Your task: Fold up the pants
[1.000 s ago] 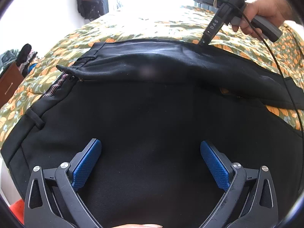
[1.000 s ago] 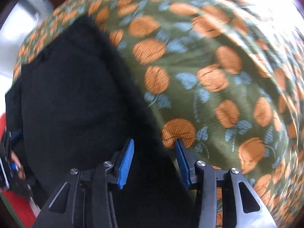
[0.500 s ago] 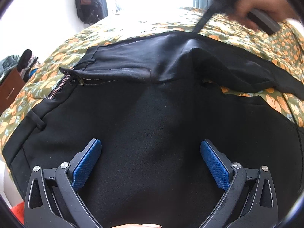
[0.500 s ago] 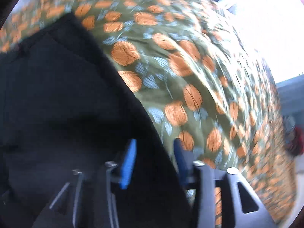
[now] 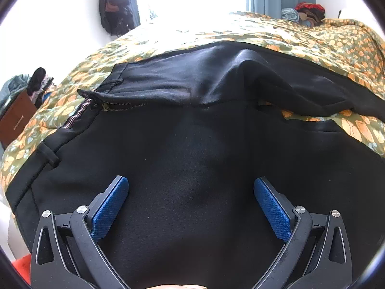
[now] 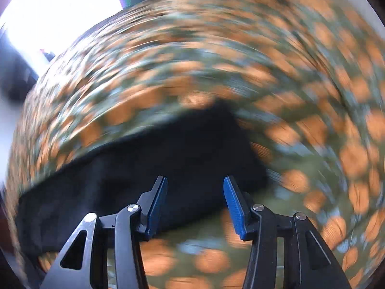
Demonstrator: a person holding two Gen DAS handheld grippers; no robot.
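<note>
Black pants (image 5: 192, 149) lie spread on a bed with a green and orange floral bedspread (image 5: 336, 38). Their waistband and open zipper (image 5: 115, 106) are at the left, the far leg rumpled into a ridge. My left gripper (image 5: 191, 192) is wide open just above the near leg, its blue pads apart and holding nothing. In the blurred right wrist view, my right gripper (image 6: 195, 192) is open over the end of a pant leg (image 6: 168, 159), with nothing between its pads.
A dark bag (image 5: 118, 7) hangs on the wall behind the bed. A brown cabinet (image 5: 14, 118) with clothes on it stands at the left. A pile of clothes (image 5: 303, 14) lies at the bed's far right by a blue curtain.
My right gripper let go of the far pant edge, opened wider and swung away to the leg end; it has left the left wrist view. The left gripper has barely moved.
</note>
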